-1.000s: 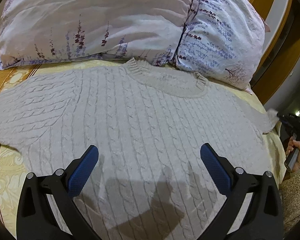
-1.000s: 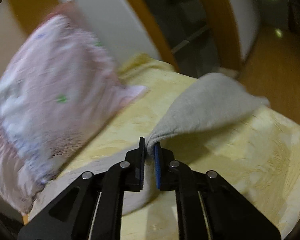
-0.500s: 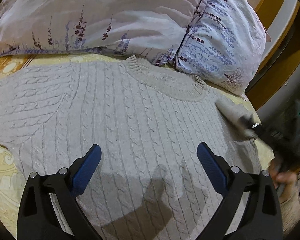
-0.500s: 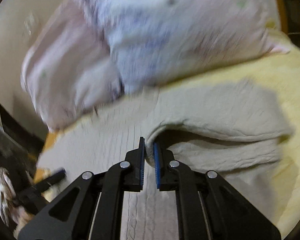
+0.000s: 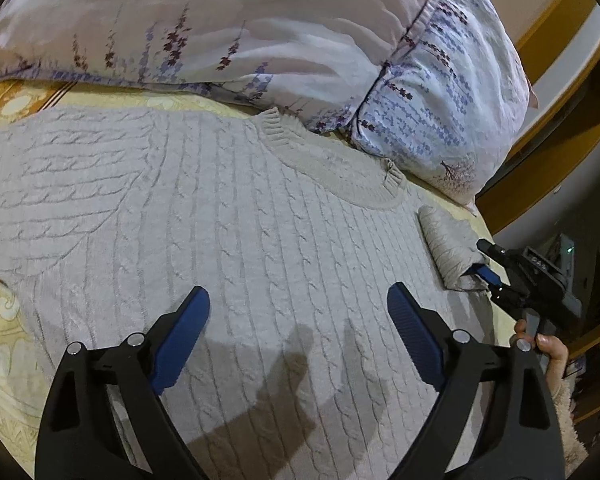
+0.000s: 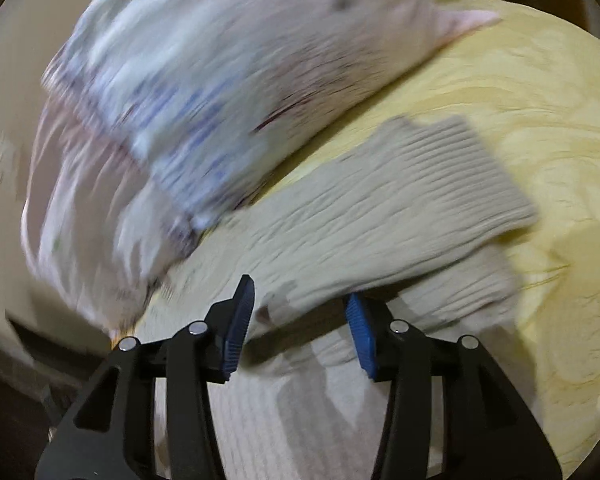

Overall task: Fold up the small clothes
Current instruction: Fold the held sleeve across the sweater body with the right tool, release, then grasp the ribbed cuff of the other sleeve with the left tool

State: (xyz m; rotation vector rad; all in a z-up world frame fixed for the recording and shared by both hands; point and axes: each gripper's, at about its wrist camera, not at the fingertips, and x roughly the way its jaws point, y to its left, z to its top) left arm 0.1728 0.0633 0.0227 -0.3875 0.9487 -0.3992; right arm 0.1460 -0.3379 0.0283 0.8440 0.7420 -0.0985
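A beige cable-knit sweater [image 5: 228, 232] lies flat on the bed, collar toward the pillows. My left gripper [image 5: 298, 308] is open and hovers over the sweater's lower body, empty. The sweater's right sleeve [image 5: 448, 244] is folded back onto the body at the right. My right gripper [image 5: 488, 264] sits at that sleeve's fold. In the right wrist view the right gripper [image 6: 300, 320] is open, and the folded sleeve [image 6: 380, 216] lies between and beyond its blue pads, released.
Two floral pillows [image 5: 260, 28] lie behind the collar; they show blurred in the right wrist view [image 6: 204, 92]. A yellow patterned bedspread [image 6: 540, 120] covers the bed. A wooden bed frame [image 5: 548, 92] runs along the right edge.
My right gripper carried the sleeve from the bed's right side in over the sweater body, then opened and let it go. My left gripper stayed open, shifting slightly.
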